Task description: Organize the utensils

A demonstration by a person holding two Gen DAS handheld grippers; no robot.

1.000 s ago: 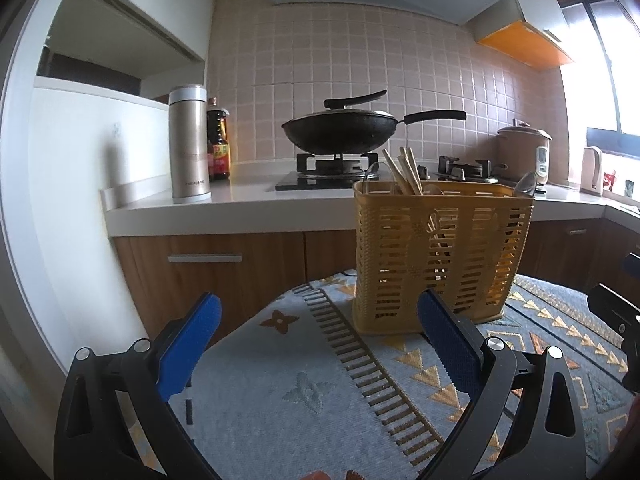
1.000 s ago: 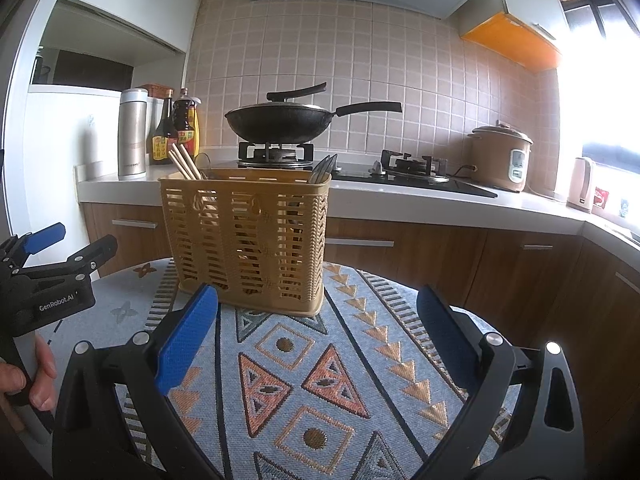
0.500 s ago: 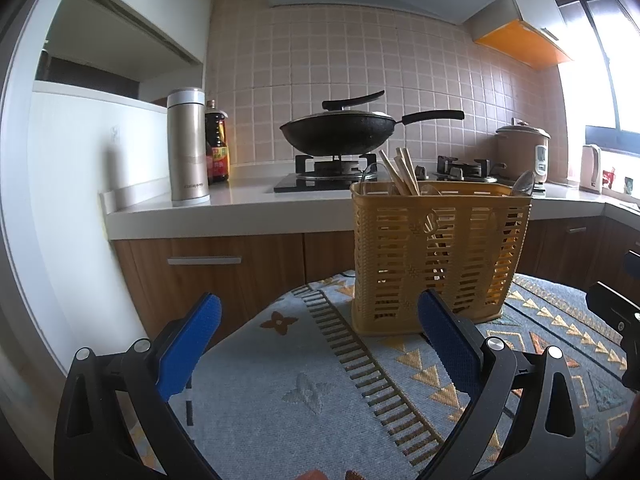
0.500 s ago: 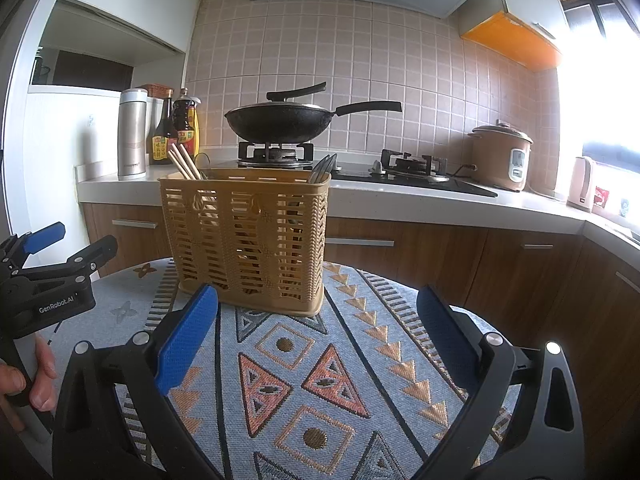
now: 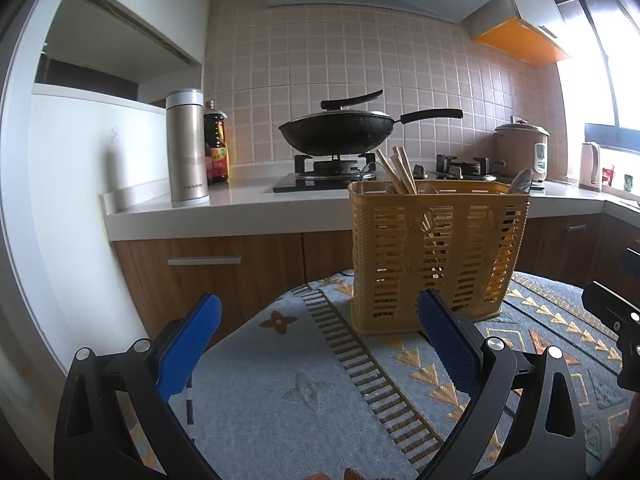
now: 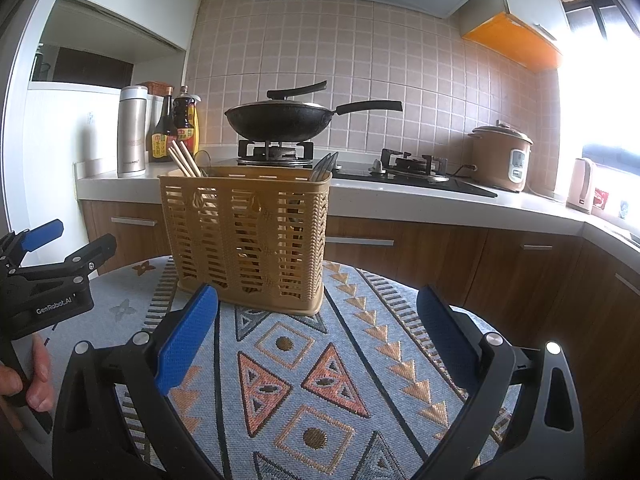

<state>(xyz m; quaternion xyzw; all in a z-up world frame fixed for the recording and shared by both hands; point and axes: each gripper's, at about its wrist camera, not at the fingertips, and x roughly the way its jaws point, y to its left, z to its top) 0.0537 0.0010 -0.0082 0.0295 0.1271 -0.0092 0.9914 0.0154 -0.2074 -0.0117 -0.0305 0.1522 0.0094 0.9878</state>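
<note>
Utensils: none are held. Left gripper (image 5: 316, 328) and right gripper (image 6: 318, 320) are spread wide, empty, above the cloth (image 6: 304, 360). Chopsticks (image 6: 184, 159) and spoons (image 6: 322, 168) are stowed in the basket (image 6: 246, 240); sorting is judged nearly finished.

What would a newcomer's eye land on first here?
Probably the tan slotted basket standing upright on the patterned tablecloth, with chopsticks poking out at one end. Behind it, the black wok sits on the stove. Both grippers, left gripper and right gripper, are open and empty.
</note>
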